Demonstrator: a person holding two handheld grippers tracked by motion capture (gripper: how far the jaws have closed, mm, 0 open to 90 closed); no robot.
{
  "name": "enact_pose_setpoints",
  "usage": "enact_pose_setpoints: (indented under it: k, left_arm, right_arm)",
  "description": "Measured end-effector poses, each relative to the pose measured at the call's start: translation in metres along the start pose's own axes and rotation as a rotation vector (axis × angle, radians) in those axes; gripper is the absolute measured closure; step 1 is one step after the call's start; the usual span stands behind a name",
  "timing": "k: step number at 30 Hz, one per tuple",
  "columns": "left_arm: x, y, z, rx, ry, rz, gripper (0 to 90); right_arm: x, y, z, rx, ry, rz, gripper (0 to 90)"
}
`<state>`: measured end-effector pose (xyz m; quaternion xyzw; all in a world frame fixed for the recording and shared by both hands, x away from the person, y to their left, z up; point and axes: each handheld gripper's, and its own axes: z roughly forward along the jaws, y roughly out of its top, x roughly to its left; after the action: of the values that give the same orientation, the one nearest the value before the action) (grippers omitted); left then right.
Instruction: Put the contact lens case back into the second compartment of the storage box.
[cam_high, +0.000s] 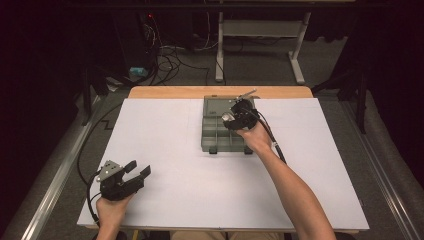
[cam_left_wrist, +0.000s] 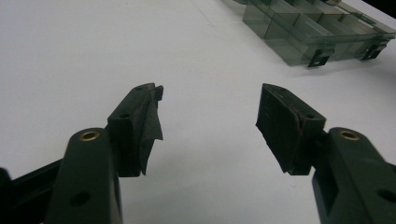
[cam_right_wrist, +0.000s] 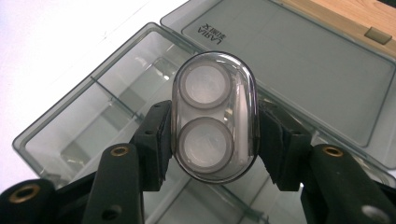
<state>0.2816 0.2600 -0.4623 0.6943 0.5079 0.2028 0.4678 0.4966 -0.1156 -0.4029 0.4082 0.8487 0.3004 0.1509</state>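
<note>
While the right gripper (cam_right_wrist: 212, 140) clamps the clear oval two-disc case (cam_right_wrist: 214, 116) by its sides, long axis upright between the jaws, it hangs right over the open compartment box (cam_right_wrist: 56, 140). Left gripper (cam_left_wrist: 210, 121) gapes empty, well apart.

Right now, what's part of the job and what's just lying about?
In play:
- right tongs, shut on the clear two-cell case
- open compartment box, lid back

Lying about:
- left tongs, open, nothing between them, over the white sheet
- cables on the floor
</note>
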Motion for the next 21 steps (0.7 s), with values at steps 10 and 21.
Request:
enact_pose_setpoints:
  k: [10,21]
  left_arm:
    - [0.0,0.0,0.001,0.007,-0.018,-0.006,38.8]
    - [0.0,0.0,0.001,-0.002,-0.019,-0.009,38.9]
  right_arm:
    - [0.002,0.001,0.018,0.018,-0.005,0.002,49.0]
    - [0.009,0.005,0.025,0.03,-0.039,-0.031,41.6]
